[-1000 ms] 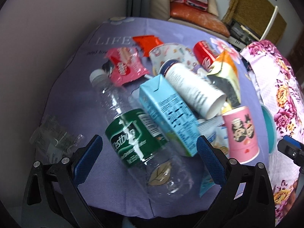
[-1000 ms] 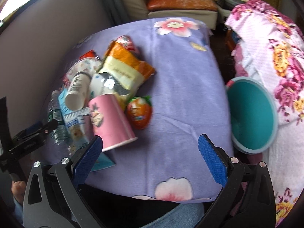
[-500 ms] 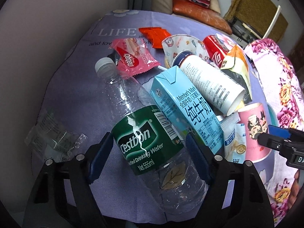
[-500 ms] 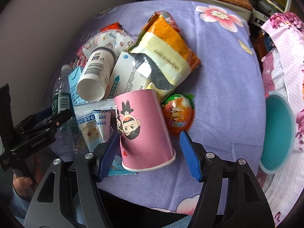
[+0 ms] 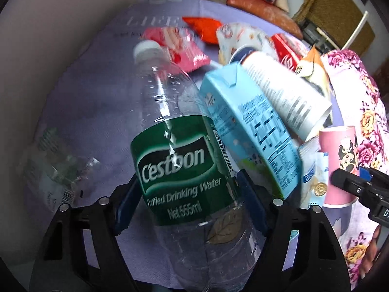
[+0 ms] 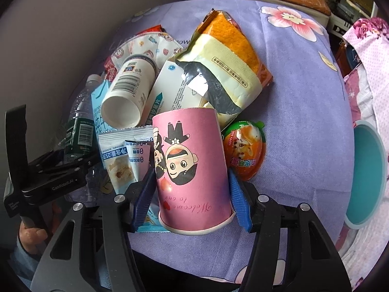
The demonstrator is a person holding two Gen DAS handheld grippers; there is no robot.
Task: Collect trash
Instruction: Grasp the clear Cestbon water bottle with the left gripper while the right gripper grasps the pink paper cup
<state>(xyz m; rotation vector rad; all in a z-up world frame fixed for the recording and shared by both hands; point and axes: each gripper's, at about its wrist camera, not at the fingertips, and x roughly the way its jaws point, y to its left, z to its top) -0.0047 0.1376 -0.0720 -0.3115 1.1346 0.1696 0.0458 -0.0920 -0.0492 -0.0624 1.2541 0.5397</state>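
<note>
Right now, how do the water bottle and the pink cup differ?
The water bottle is clear plastic with a green label; the pink cup is opaque paper with cartoon figures. The bottle is capped; the cup is open-mouthed. Both lie on their sides between fingers, the bottle in the left gripper, the cup in the right gripper.

A purple flowered tablecloth [image 6: 299, 112] carries a water bottle [image 5: 184, 160], pink cup [image 6: 192, 170] and wrappers.

In the right wrist view, bare purple table [image 6: 304, 121] fills the right half of the frame, open up to the teal bin [image 6: 367, 170] at the right edge. Left of centre, litter lies packed: the pink cup [image 6: 192, 170], orange snack bag [image 6: 228, 56], white tube [image 6: 128, 92] and sachets [image 6: 121, 155] touch or overlap. In the left wrist view, the left side holds open cloth beside the water bottle [image 5: 180, 165], with only a clear wrapper [image 5: 53, 172] there.
</note>
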